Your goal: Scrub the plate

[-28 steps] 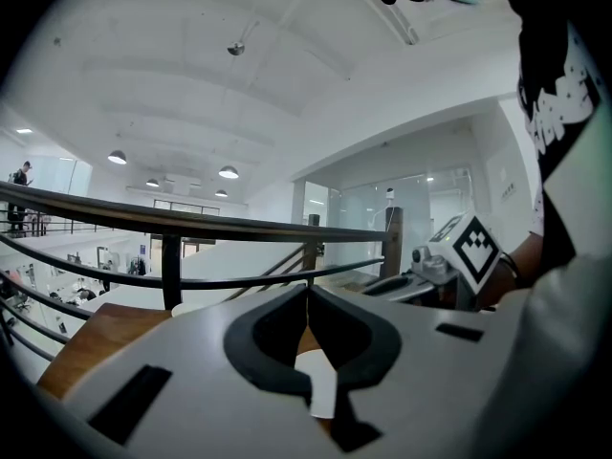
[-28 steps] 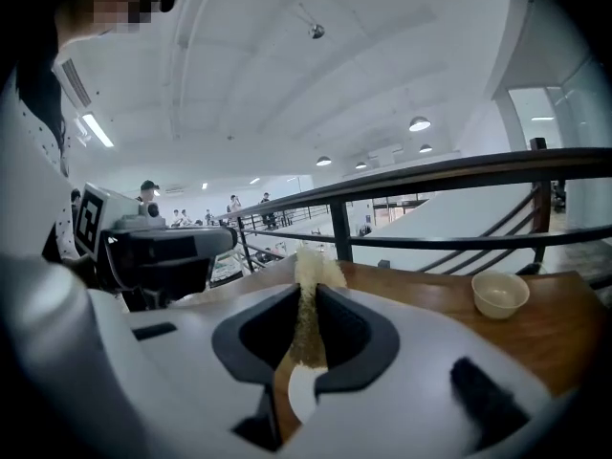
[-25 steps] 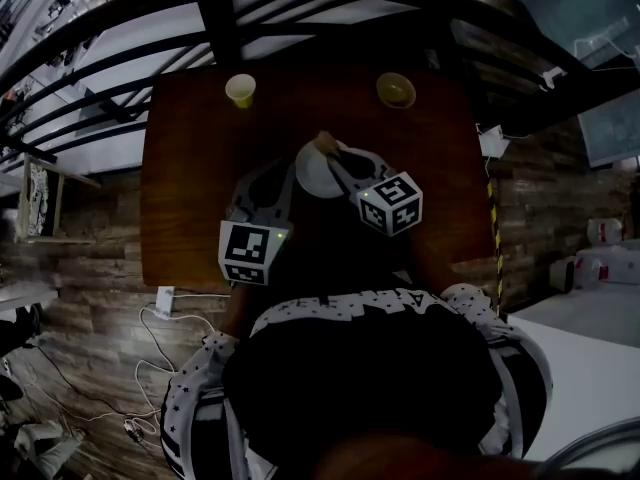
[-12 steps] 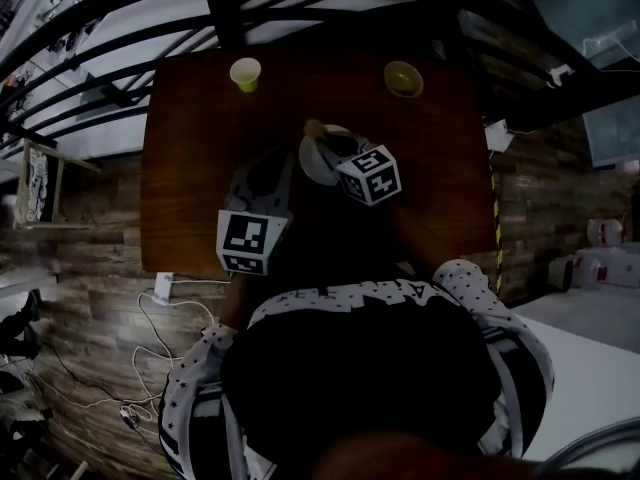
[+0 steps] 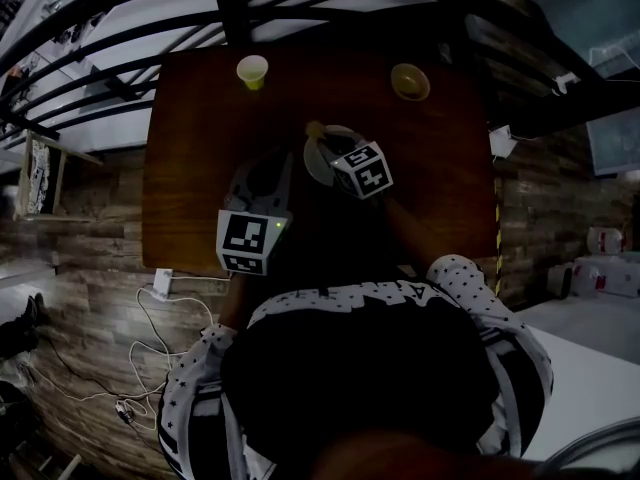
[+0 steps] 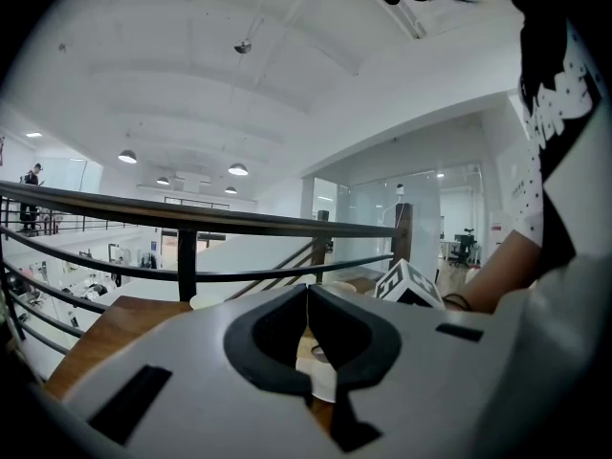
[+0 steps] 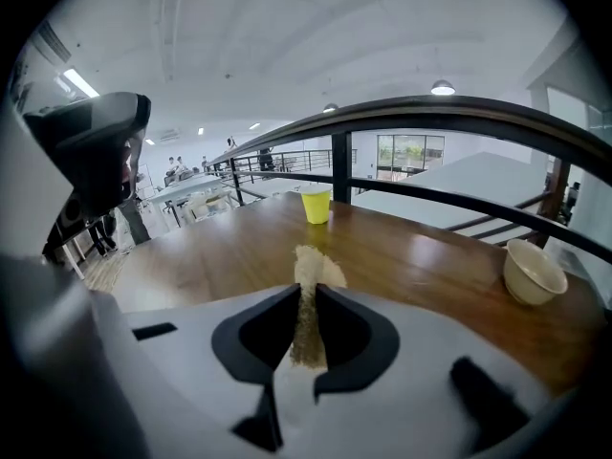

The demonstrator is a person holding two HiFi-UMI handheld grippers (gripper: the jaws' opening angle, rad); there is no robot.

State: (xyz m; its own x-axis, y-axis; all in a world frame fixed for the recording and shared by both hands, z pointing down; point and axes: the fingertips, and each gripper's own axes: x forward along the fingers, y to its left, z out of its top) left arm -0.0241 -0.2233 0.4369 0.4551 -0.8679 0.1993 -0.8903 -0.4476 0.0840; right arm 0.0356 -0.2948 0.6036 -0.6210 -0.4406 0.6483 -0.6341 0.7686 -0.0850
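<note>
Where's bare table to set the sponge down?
Bare wood: the far edge between yellow cup and bowl; the left strip below the cup; right of the plate, below the bowl. Crowded: centre, where left gripper and right gripper meet at the plate.

The plate lies near the middle of the tabletop. A cup stands behind it to the left and a bowl behind it to the right, both near the far edge by the railing. The left gripper is at the plate's left side, and the right gripper is over the plate, with a scrub pad between its jaws at the plate's far rim.
</note>
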